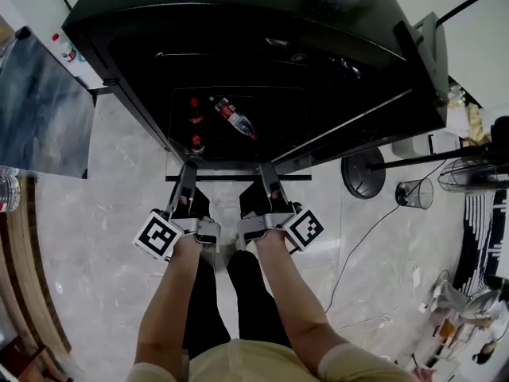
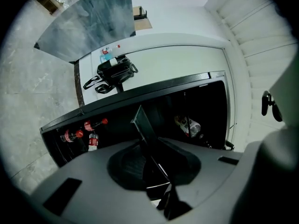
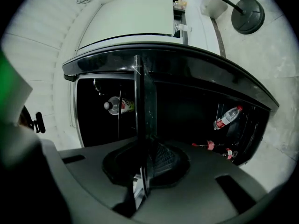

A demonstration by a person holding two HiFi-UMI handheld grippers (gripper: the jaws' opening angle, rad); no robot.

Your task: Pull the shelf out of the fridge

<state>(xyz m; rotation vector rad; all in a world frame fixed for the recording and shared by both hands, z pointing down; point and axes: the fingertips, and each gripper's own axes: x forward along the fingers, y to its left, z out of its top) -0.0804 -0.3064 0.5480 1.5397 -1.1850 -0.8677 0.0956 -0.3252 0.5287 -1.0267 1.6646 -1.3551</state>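
Observation:
The black fridge (image 1: 238,46) stands open below me. Its glass shelf (image 1: 227,177) sticks out of the opening, with the dark front edge toward me. My left gripper (image 1: 188,171) is shut on that front edge at its left part, and my right gripper (image 1: 268,171) is shut on it further right. Both point level into the fridge. In the left gripper view the shelf (image 2: 142,125) runs edge-on into the gripper (image 2: 154,167). The right gripper view shows the shelf (image 3: 142,97) pinched the same way by that gripper (image 3: 145,164).
A red-capped bottle (image 1: 235,118) lies inside the fridge, with more bottles (image 1: 193,122) at its left. The fridge door (image 1: 429,54) hangs open at the right. A round stand base (image 1: 363,173) and a wire bin (image 1: 413,192) sit on the floor at the right. A grey panel (image 1: 40,110) is at the left.

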